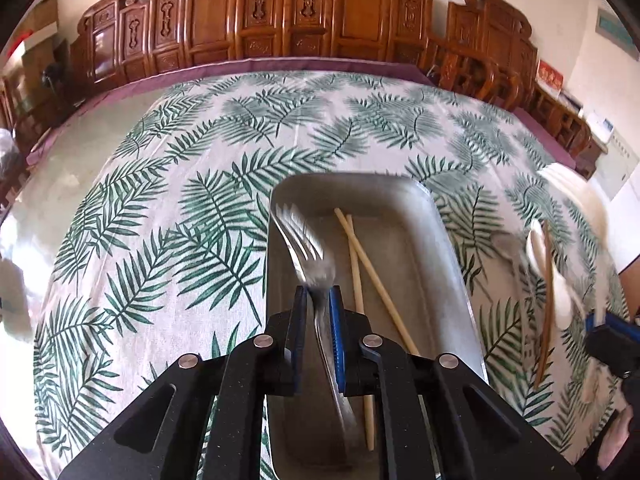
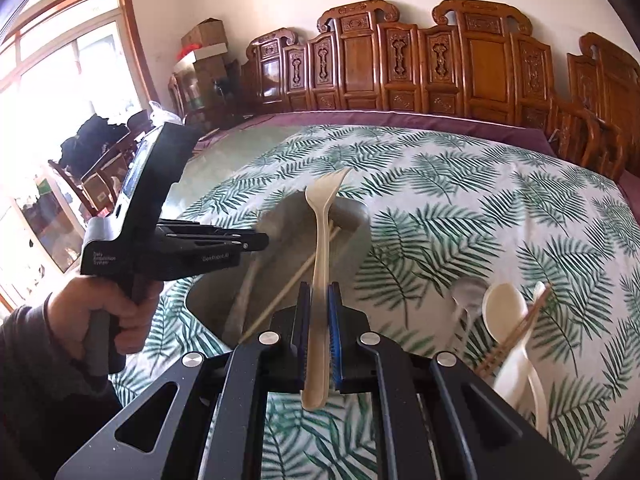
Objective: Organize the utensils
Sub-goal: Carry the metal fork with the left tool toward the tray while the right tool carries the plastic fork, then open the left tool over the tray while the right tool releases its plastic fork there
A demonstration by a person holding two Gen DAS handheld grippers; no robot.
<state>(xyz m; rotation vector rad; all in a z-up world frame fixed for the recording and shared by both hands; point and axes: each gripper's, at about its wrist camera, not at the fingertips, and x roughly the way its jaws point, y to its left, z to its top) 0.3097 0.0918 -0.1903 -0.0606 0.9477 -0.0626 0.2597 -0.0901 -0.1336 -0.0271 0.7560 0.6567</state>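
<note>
Blue-padded jaws of the left gripper (image 1: 318, 300) are clamped on the handle of a metal fork (image 1: 306, 246), whose tines point to 12 o'clock over the near left part of the metal tray (image 1: 448, 248). Inside that tray, just toward 3 o'clock of the fork, lie two pale chopsticks (image 1: 356, 264), crossed. Likewise closed, the right gripper (image 2: 318, 294) pinches a cream plastic fork (image 2: 322, 224) by its handle, tines up toward 12 o'clock, in front of the tray as that camera sees it.

Farther out at 3 o'clock, on the leaf-print tablecloth (image 1: 160, 200), wait the utensils still unsorted: a metal spoon (image 2: 466, 294), cream spoons (image 2: 504, 312) and brown chopsticks (image 2: 516, 330).

Judging by this, the step in hand is delivery: both forks are being carried to the tray. Next, the metal fork wants lowering flat beside the chopsticks before the jaws part; the plastic fork follows, keeping the two grippers from colliding over the narrow tray.
</note>
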